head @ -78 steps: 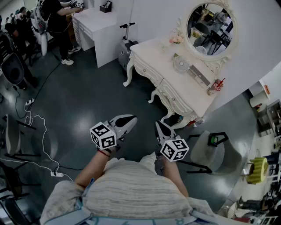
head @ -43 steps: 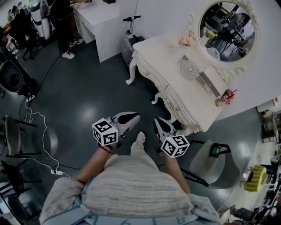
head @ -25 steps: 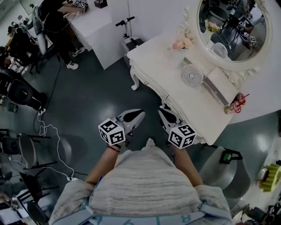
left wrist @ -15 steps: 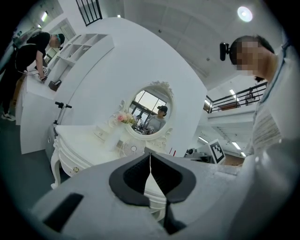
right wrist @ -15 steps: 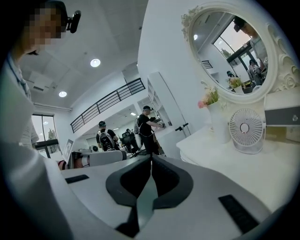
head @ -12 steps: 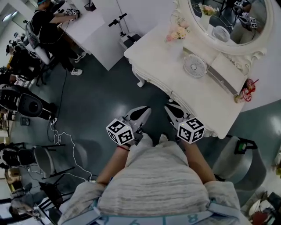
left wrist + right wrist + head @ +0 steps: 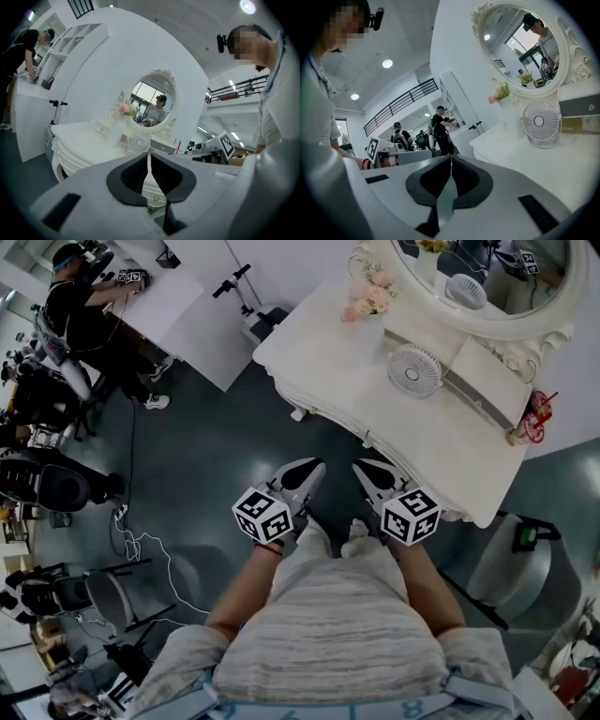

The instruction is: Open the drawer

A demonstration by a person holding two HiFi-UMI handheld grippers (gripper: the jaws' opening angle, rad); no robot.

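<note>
A white ornate dressing table [image 7: 328,352] stands ahead of me. In the left gripper view its curved drawer front shows a small round knob [image 7: 154,198] just below my jaws. From the head view the tabletop overhangs the drawer front and hides it. My left gripper [image 7: 305,472] is shut and empty, a short way off the table's front edge, and its pads meet in the left gripper view [image 7: 149,157]. My right gripper [image 7: 367,472] hovers close to the same edge. It is also shut with nothing in it, as the right gripper view [image 7: 450,159] shows.
On the tabletop are a small round fan [image 7: 414,369], a vase of flowers [image 7: 367,298] and an oval mirror [image 7: 487,287]. A grey chair [image 7: 511,563] stands at the right. A scooter [image 7: 248,306], floor cables [image 7: 141,545] and a seated person [image 7: 80,310] are to the left.
I have walked up to the dressing table, which now fills more of the head view. Both grippers have come close to its front edge and sunk a little. Both stayed shut.
</note>
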